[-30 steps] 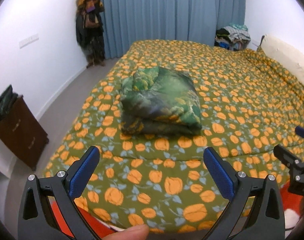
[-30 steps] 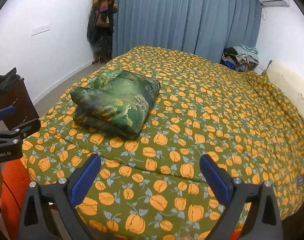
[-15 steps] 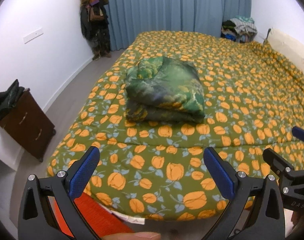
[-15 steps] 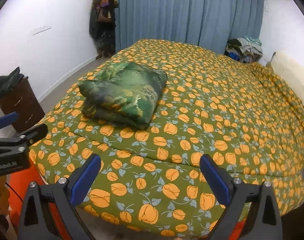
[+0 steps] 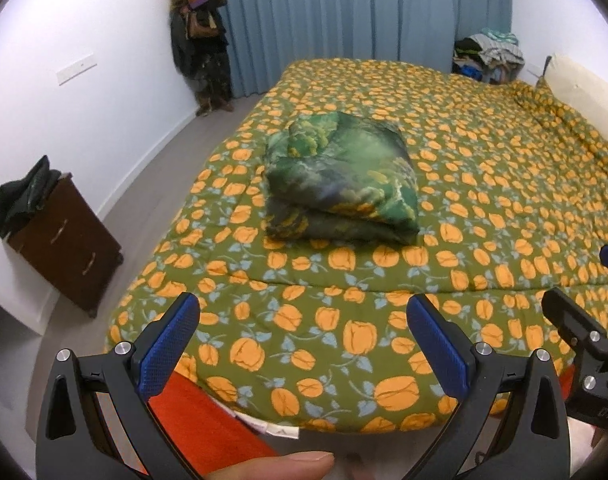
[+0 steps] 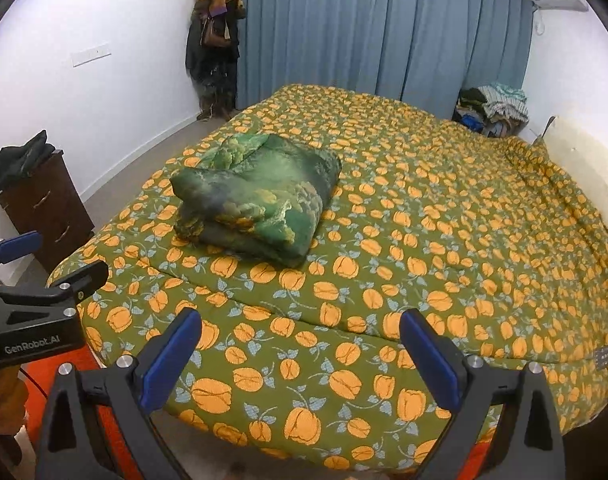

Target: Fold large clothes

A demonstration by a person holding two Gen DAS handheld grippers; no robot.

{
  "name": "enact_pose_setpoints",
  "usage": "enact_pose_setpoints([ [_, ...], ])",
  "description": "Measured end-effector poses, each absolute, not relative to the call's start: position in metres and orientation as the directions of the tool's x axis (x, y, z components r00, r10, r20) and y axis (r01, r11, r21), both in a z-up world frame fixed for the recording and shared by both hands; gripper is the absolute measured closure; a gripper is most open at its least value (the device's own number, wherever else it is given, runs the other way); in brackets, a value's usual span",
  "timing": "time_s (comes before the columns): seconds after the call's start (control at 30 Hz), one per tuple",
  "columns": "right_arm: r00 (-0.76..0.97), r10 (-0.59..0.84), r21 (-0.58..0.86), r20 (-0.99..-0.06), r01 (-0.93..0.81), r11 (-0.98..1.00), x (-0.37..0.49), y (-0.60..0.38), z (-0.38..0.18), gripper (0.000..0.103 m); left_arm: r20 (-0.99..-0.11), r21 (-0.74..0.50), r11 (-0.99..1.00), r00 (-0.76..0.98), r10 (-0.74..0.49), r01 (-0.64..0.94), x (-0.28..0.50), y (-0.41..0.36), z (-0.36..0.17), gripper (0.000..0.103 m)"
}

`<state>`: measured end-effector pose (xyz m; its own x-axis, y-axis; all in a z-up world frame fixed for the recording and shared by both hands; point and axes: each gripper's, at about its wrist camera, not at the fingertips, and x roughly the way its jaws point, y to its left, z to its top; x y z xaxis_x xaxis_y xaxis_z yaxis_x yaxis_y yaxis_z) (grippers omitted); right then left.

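Note:
A folded green patterned garment lies in a thick bundle on the bed, near its left front corner; it also shows in the right wrist view. My left gripper is open and empty, held off the bed's front edge, well short of the bundle. My right gripper is open and empty, also back from the front edge. The left gripper shows at the left of the right wrist view. The right gripper shows at the right edge of the left wrist view.
The bed has a green cover with orange flowers. A dark wooden cabinet with clothes on top stands by the left wall. Blue curtains, hanging coats and a clothes pile are at the back. A pillow lies far right.
Both grippers have drawn back from the bed and risen, so the folded bundle looks farther away and more floor shows. The bundle has not moved.

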<state>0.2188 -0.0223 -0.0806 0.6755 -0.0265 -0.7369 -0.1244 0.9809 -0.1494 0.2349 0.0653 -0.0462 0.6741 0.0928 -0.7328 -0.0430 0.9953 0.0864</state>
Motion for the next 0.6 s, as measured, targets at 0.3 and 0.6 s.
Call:
enact_pose_setpoints([
  [0.3, 0.656, -0.028, -0.127, -0.754, -0.104, 0.987, 0.2213, -0.0261, -0.0853, 0.002, -0.74, 0.074, 0.996, 0.667, 0.085, -0.045, 0.2383, 0.0624, -0.0496, 0.0],
  [0.6, 0.65, -0.031, -0.124, -0.759, -0.098, 0.987, 0.2208, -0.0282, -0.0891, 0.002, -0.743, 0.082, 0.996, 0.664, 0.083, -0.034, 0.2395, 0.0593, -0.0541, 0.0],
])
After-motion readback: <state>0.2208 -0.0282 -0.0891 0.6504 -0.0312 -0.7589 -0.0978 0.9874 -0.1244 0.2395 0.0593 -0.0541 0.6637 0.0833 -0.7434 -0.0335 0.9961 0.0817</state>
